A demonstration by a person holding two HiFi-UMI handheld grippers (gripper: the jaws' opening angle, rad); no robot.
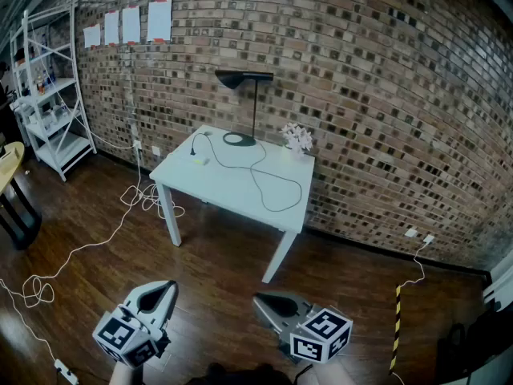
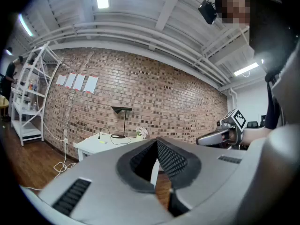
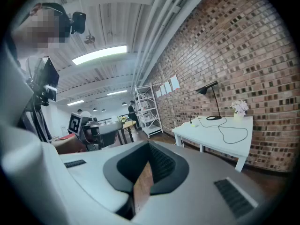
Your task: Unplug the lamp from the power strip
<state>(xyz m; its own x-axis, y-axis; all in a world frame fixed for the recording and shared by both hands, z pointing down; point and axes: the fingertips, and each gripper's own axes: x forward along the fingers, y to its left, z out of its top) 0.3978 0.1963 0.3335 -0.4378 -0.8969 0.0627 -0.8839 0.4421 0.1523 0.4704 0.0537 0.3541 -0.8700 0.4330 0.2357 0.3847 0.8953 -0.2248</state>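
Note:
A black desk lamp [image 1: 244,79] stands at the back of a white table [image 1: 216,187] against the brick wall. Its black cord [image 1: 276,191] loops over the tabletop to a small power strip [image 1: 199,160] near the table's left end. Both grippers hang low over the wooden floor, well short of the table. My left gripper [image 1: 168,285] has its jaws together and holds nothing; so does my right gripper [image 1: 258,300]. In the left gripper view the lamp [image 2: 123,110] shows far beyond the jaws [image 2: 156,146]. In the right gripper view the lamp [image 3: 208,88] lies off to the right of the jaws [image 3: 149,150].
A small vase of white flowers [image 1: 297,139] stands beside the lamp. White cables [image 1: 96,231] trail across the floor from a wall outlet [image 1: 136,144]. A white shelf unit [image 1: 48,103] is at the far left, a dark table [image 1: 12,191] nearer. A striped post [image 1: 395,327] is at right.

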